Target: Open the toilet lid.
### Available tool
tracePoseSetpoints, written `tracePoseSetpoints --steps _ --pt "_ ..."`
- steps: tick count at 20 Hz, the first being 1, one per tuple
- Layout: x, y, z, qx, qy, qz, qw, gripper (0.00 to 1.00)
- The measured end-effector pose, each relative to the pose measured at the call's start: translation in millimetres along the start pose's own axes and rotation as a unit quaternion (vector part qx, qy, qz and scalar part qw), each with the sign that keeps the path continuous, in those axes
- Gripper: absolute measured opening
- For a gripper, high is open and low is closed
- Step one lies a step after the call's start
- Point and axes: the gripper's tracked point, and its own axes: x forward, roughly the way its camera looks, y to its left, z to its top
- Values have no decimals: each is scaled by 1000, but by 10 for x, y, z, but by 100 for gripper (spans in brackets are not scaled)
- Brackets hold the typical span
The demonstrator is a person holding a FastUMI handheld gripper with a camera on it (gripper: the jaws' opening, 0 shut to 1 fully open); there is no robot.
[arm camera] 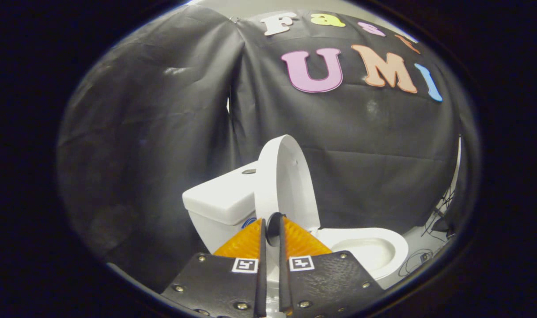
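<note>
A white toilet stands against the black cloth wall. Its lid [286, 176] is raised almost upright and leans back toward the tank [224, 194]. The seat and open bowl [374, 249] lie to the right, beyond my fingers. My gripper [273, 223] is at the lid's lower front edge, its two fingers nearly together with only a narrow gap. A small dark round knob [274, 229] on the lid's edge sits in that gap, and both fingers appear to press on it.
A flush button [249, 171] sits on top of the tank. Dark cables [436, 221] lie on the pale floor to the right of the bowl. The black cloth wall hangs close behind and to the left of the toilet.
</note>
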Motion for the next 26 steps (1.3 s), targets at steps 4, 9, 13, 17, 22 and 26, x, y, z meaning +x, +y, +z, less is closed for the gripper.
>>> tracePoseSetpoints --steps 4,9,13,17,22,26 --pt "-93 -52 35 7 12 10 1000 12" --pt "-278 -248 167 -2 9 2 1000 31" --pt "-481 -358 267 1 9 18 1000 70" --pt "-664 -597 383 -16 -2 4 1000 100" --pt "-852 -916 624 -20 -40 -12 999 100" --pt "-915 -1201 689 -16 -51 -35 998 100"
